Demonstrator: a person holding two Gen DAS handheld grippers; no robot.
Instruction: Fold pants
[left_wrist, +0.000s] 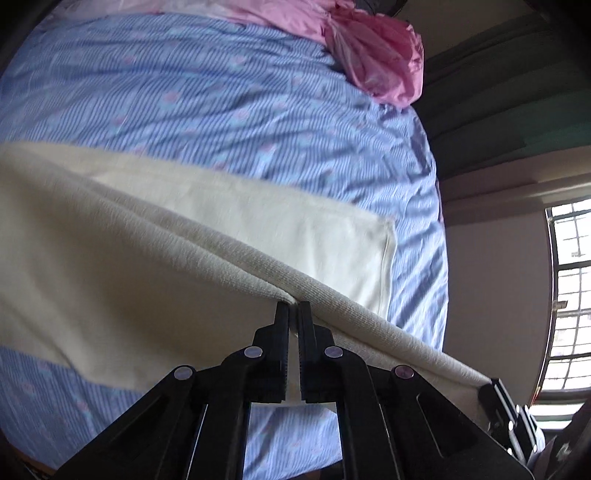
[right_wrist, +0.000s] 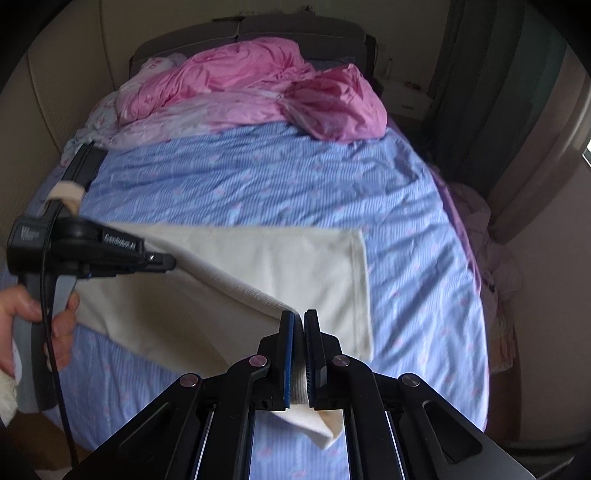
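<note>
Cream ribbed pants (left_wrist: 229, 206) (right_wrist: 288, 266) lie across a blue striped bed, partly lifted. My left gripper (left_wrist: 294, 306) is shut on the raised waistband edge, which stretches to the lower right toward my right gripper's tip (left_wrist: 495, 397). In the right wrist view my right gripper (right_wrist: 299, 315) is shut on the same edge, cream cloth hanging between its fingers. The left gripper (right_wrist: 168, 263) shows at the left, hand-held, gripping the edge's other end. The pants' flat part lies on the bed with its hem at the right.
The blue striped bedsheet (left_wrist: 229, 96) (right_wrist: 258, 177) covers the bed. A crumpled pink quilt (left_wrist: 373, 55) (right_wrist: 258, 85) lies at the far end. A window (left_wrist: 569, 295) and curtains are to the right. A clothes pile (right_wrist: 491, 258) lies beside the bed.
</note>
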